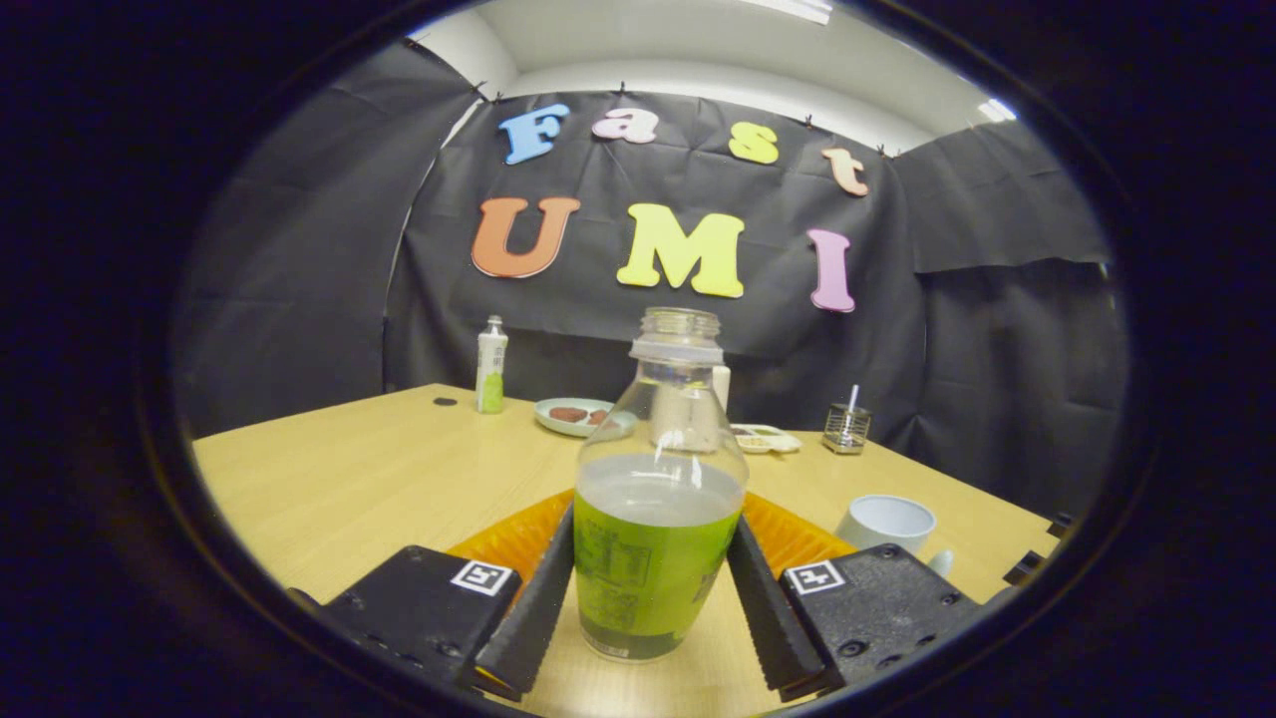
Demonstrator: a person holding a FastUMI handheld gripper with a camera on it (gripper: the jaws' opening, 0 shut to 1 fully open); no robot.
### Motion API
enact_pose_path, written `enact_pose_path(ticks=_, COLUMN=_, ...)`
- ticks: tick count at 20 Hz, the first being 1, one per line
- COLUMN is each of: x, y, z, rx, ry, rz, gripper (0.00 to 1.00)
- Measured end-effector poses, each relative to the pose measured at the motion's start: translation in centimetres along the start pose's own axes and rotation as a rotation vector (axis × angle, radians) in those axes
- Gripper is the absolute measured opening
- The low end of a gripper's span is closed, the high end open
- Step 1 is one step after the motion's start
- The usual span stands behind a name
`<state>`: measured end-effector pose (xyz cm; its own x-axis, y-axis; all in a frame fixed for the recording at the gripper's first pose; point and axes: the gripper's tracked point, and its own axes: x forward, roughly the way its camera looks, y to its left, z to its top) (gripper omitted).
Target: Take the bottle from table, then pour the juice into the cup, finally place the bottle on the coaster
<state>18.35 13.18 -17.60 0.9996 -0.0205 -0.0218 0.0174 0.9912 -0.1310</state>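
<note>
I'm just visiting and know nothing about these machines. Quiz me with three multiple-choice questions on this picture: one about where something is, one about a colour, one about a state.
1. Where is the bottle relative to the gripper?
A. Between its two fingers
B. Far beyond them, by the wall
C. Lying on the plate

2. What colour is the coaster behind the bottle?
A. Blue
B. Orange
C. White

3. What state is the bottle in?
A. Capped and full to the neck
B. Tipped on its side
C. Upright, uncapped, partly filled

Answers:
1. A: both fingers flank the bottle's labelled lower body, pressed against its sides.
2. B: an orange ribbed surface shows on the table on either side of the bottle.
3. C: the open mouth has no cap, and the liquid reaches only about halfway up.
</note>
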Motion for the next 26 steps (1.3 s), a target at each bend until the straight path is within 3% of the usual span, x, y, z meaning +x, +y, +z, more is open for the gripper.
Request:
enact_pose_path(ticks=4, x=-0.8, y=-0.2, z=0.4, rx=0.044, ry=0.026, rz=0.002, gripper=0.81)
enact_pose_path(ticks=9, x=-1.5, y=0.2, z=1.7, rx=0.156, ry=0.05, rz=0.055, gripper=0.8)
enact_pose_path(ticks=14, x=-2.0, y=-1.1, z=3.3, rx=0.253, ry=0.042, rz=0.041, gripper=0.8)
enact_pose_path(ticks=26, x=-0.5, y=-1.8, z=4.2, rx=0.689, ry=0.116, rz=0.187, gripper=0.8)
